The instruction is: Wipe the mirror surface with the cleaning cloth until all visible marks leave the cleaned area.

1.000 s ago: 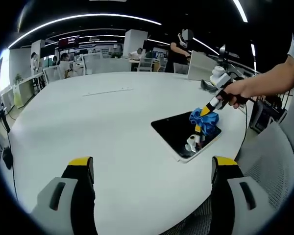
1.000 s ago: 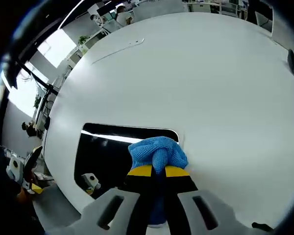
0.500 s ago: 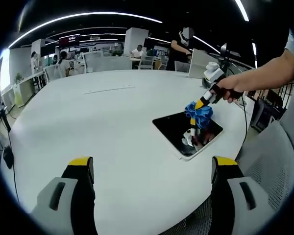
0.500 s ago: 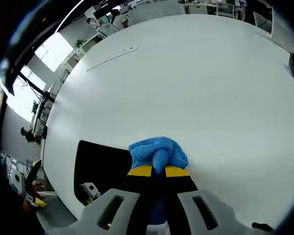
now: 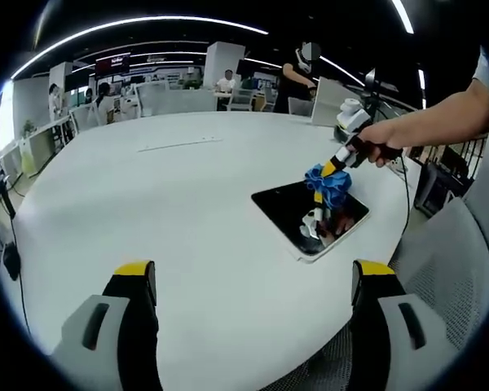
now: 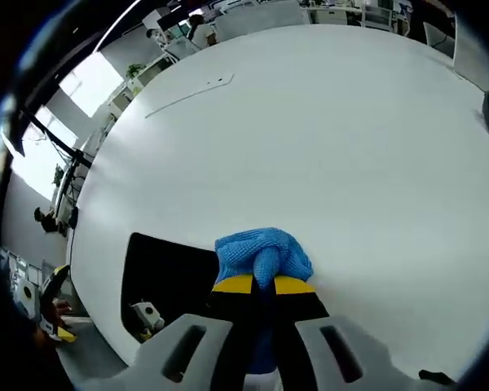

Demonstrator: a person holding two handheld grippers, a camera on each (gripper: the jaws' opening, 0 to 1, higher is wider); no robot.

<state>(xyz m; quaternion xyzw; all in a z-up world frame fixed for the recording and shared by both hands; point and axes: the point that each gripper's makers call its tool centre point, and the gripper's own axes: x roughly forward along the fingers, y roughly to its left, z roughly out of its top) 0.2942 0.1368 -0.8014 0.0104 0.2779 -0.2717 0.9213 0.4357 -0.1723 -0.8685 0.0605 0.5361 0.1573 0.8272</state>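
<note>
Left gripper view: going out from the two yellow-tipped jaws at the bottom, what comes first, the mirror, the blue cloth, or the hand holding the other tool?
1. Mirror, flat on the table, right of centre.
2. Blue cloth, on the mirror's far edge.
3. Hand, beyond it, upper right.

Open-plan office floor, as I see it from the rig.

I'm working over a large round white table (image 5: 171, 204). Beyond it in the left gripper view, rows of desks with monitors (image 5: 167, 98) and seated people (image 5: 226, 82) run back under long curved ceiling light strips (image 5: 138, 23). A wall screen (image 5: 114, 63) glows at the far end. The right gripper view catches a bright window (image 6: 90, 85) and a potted plant (image 6: 136, 68).
</note>
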